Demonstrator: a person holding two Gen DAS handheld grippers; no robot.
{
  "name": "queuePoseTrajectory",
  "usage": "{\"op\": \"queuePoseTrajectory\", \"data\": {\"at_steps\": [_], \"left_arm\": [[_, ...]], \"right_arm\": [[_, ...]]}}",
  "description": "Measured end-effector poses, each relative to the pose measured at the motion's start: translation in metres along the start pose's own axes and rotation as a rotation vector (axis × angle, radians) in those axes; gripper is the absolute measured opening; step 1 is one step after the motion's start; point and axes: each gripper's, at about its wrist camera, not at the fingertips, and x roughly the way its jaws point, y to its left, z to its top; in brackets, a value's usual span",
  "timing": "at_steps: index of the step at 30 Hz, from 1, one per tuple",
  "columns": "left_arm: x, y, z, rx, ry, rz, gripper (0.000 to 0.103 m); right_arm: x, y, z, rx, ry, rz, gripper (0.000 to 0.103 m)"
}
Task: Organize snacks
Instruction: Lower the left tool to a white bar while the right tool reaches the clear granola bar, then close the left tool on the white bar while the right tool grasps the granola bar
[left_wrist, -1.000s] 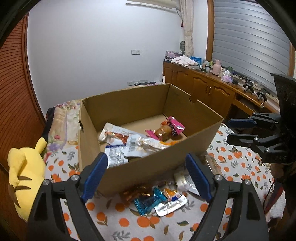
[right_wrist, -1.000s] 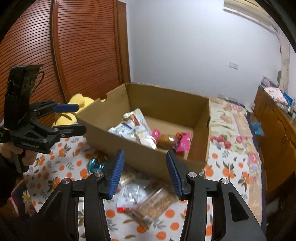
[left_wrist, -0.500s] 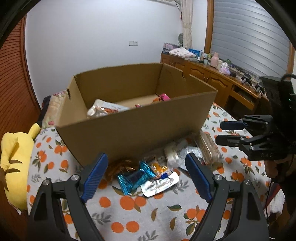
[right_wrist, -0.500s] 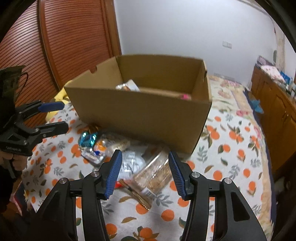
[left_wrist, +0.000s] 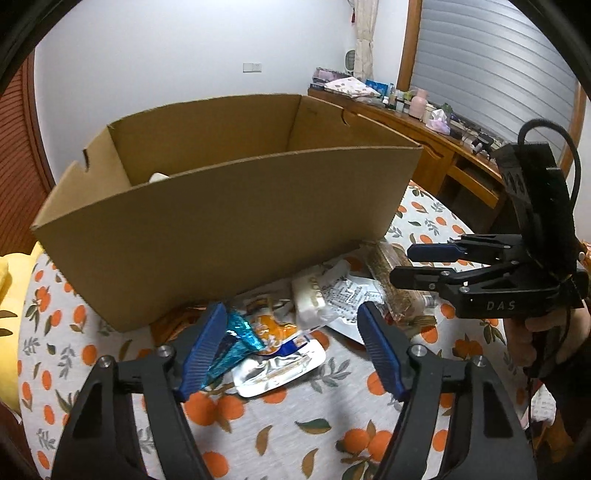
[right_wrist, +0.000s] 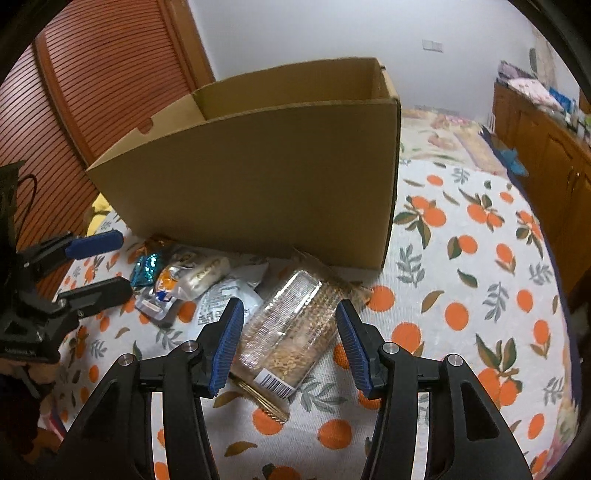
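Hovering low over a pile of snacks, both tongs point down at the orange-print cloth (right_wrist: 480, 280) in front of the cardboard box (left_wrist: 229, 225). The left tongs (left_wrist: 291, 350) have just been closing, yet their blue pads still stand apart; a shiny blue wrapper (left_wrist: 236, 343) lies against the inner face of the left pad, with an orange pouch (left_wrist: 277, 332) and a silver packet (left_wrist: 280, 369) in the gap. No squeeze shows on any of them. A white-wrapped snack (left_wrist: 310, 295) sits just past the tips, near the box wall.

Over to the right tongs (right_wrist: 288, 347): half open, jaws having just been opening, they straddle a clear pack of grain bars (right_wrist: 295, 332) that lies flat on the cloth, its barcode end towards the camera. The pads stand on either side of it, and whether they touch the plastic I cannot tell. A white printed packet (right_wrist: 225, 299) lies beside it.

All these snacks are outside the box, bunched at the foot of its near wall. A yellow plush toy (left_wrist: 11, 295) pokes in at the left edge.
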Motion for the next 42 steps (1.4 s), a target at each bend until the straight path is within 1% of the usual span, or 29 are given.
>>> {"op": "queuePoseTrajectory", "data": {"at_steps": [5, 7, 10, 12, 14, 15, 17, 21, 26, 28, 29, 32, 34, 37, 38, 41, 42], "left_arm": [[0.008, -0.005, 0.002, 0.004, 0.015, -0.007, 0.066], [0.013, -0.005, 0.002, 0.003, 0.022, -0.007, 0.064], [0.020, -0.005, 0.004, 0.000, 0.040, -0.010, 0.057], [0.024, -0.006, 0.006, 0.001, 0.049, -0.016, 0.050], [0.029, -0.006, 0.007, 0.000, 0.058, -0.024, 0.046], [0.031, -0.005, 0.008, -0.003, 0.064, -0.025, 0.041], [0.036, -0.005, 0.010, -0.004, 0.076, -0.022, 0.037], [0.046, -0.006, 0.012, -0.005, 0.095, -0.017, 0.030], [0.053, -0.010, 0.016, 0.008, 0.113, 0.002, 0.029], [0.055, -0.010, 0.017, 0.007, 0.122, 0.016, 0.030], [0.056, -0.010, 0.017, 0.012, 0.124, 0.032, 0.033], [0.056, -0.009, 0.017, 0.007, 0.129, 0.046, 0.036], [0.057, -0.008, 0.015, 0.004, 0.141, 0.058, 0.036], [0.056, -0.007, 0.012, 0.004, 0.145, 0.056, 0.037], [0.056, -0.008, 0.011, 0.011, 0.147, 0.059, 0.037], [0.055, -0.011, 0.009, 0.018, 0.154, 0.044, 0.030], [0.054, -0.012, 0.008, 0.028, 0.152, 0.051, 0.030]], "right_arm": [[0.006, -0.005, -0.001, 0.023, 0.012, -0.011, 0.060], [0.010, -0.005, -0.001, 0.023, 0.021, -0.017, 0.060], [0.015, -0.004, -0.004, 0.017, 0.042, -0.028, 0.060], [0.014, -0.005, -0.006, 0.018, 0.040, -0.025, 0.058], [0.012, -0.005, -0.008, 0.009, 0.039, -0.024, 0.047], [0.011, -0.004, -0.010, -0.001, 0.041, -0.026, 0.046], [0.010, -0.002, -0.014, -0.015, 0.039, -0.035, 0.044], [0.008, 0.000, -0.020, -0.034, 0.032, -0.052, 0.044], [0.007, 0.001, -0.026, -0.058, 0.019, -0.061, 0.045], [0.006, -0.001, -0.027, -0.059, 0.016, -0.054, 0.045], [0.006, -0.001, -0.029, -0.062, 0.015, -0.053, 0.045], [0.004, 0.000, -0.034, -0.073, 0.009, -0.055, 0.045], [0.004, 0.000, -0.036, -0.075, 0.007, -0.056, 0.045], [0.003, 0.001, -0.036, -0.077, 0.008, -0.054, 0.045], [0.003, 0.000, -0.035, -0.075, 0.009, -0.051, 0.045], [0.000, -0.002, -0.035, -0.072, 0.013, -0.045, 0.044], [0.000, -0.002, -0.035, -0.073, 0.015, -0.044, 0.044]]}}
